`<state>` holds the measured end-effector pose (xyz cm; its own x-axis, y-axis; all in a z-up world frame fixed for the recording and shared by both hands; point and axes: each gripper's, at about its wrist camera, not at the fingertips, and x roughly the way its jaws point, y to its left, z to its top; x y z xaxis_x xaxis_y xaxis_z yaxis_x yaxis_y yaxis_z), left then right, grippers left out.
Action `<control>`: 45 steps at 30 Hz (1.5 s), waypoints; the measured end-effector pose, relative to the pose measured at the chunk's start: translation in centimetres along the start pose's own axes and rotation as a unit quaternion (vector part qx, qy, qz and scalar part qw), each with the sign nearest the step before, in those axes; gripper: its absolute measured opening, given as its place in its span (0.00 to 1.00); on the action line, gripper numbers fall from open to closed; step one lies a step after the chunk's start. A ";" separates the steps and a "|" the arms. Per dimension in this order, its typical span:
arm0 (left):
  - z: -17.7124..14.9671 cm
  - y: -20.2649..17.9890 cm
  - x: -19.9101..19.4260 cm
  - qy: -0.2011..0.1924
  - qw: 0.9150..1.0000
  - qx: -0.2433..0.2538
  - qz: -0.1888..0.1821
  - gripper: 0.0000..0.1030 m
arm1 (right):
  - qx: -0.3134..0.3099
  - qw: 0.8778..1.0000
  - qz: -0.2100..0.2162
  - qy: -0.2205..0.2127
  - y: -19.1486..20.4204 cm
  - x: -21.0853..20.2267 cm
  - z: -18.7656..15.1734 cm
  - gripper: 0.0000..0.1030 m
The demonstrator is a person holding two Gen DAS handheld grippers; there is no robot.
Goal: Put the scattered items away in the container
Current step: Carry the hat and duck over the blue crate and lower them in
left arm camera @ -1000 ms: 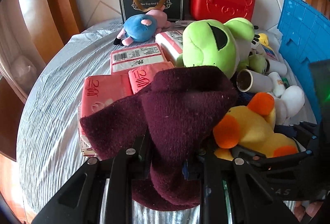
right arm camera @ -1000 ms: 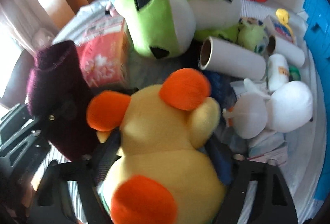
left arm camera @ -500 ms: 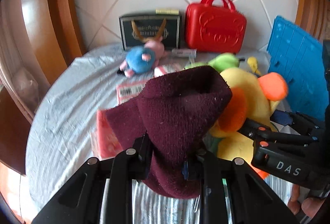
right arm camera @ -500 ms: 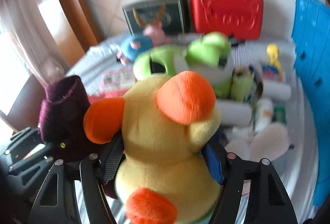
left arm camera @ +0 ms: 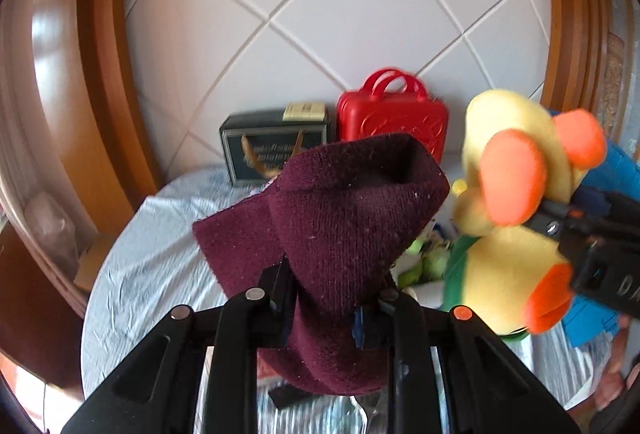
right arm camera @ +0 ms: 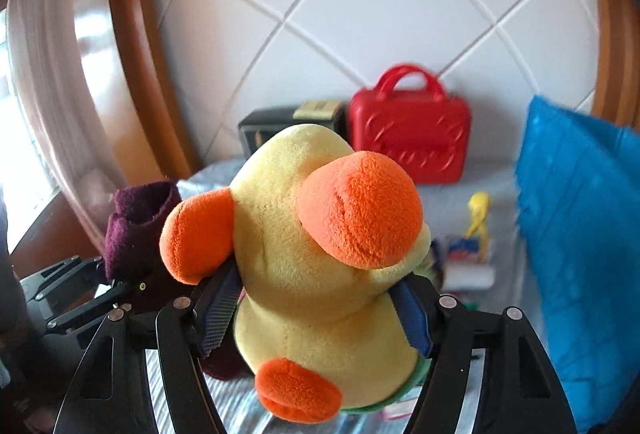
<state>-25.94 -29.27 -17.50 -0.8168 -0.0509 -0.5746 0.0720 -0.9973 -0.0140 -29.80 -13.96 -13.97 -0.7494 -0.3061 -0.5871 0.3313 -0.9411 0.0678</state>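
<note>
Maroon knitted hat [left arm camera: 340, 218], clamped between the closed jaws of the left gripper [left arm camera: 324, 298], fills the centre of the left wrist view, held up off the pale blue sheet [left arm camera: 152, 262]. At the right of that frame the yellow plush duck [left arm camera: 508, 258] with orange beak and feet is pinched by the right gripper [right arm camera: 316, 310]; in the right wrist view its blue pads press into the duck's sides at the frame's centre. Behind, against the white tiled wall [right arm camera: 360, 14], stand a red carry case [right arm camera: 408, 134] and a dark gift bag [left arm camera: 272, 150] side by side. A blue crate [right arm camera: 580, 242] fills the right edge, with small blurred items lying just left of it.
</note>
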 end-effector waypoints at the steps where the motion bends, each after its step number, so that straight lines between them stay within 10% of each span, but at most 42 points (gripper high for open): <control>1: 0.9 -0.6 -0.2 -0.006 1.000 0.005 -0.004 0.20 | 0.000 1.000 -0.006 -0.007 -0.4 -0.8 0.8 0.68; 10: 9.4 -9.7 -0.6 -0.028 0.998 0.037 -0.029 0.20 | 0.016 0.995 -0.081 -0.057 -8.2 -7.3 8.0 0.68; 24: 19.3 -39.5 -5.2 -0.113 0.989 0.061 -0.076 0.20 | -0.026 0.979 -0.177 -0.099 -33.9 -20.5 11.6 0.68; 32: 13.8 -51.0 -1.5 0.012 0.988 0.102 -0.114 0.20 | -0.007 0.985 -0.168 -0.038 -46.4 -20.9 5.6 0.68; 38: 7.4 -56.1 2.7 0.134 0.976 0.133 -0.108 0.20 | 0.013 0.990 -0.137 -0.006 -49.9 -20.6 -0.1 0.68; 45: 3.3 -57.1 3.8 0.186 0.969 0.136 -0.093 0.30 | 0.015 0.992 -0.123 0.031 -50.6 -18.8 -2.6 0.68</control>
<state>-35.02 27.31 -16.21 -0.5342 0.1035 -0.8390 -0.2522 -0.9668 0.0413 -31.00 39.77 -8.45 -0.7679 -0.0585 -0.6378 0.1258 -0.9902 -0.0606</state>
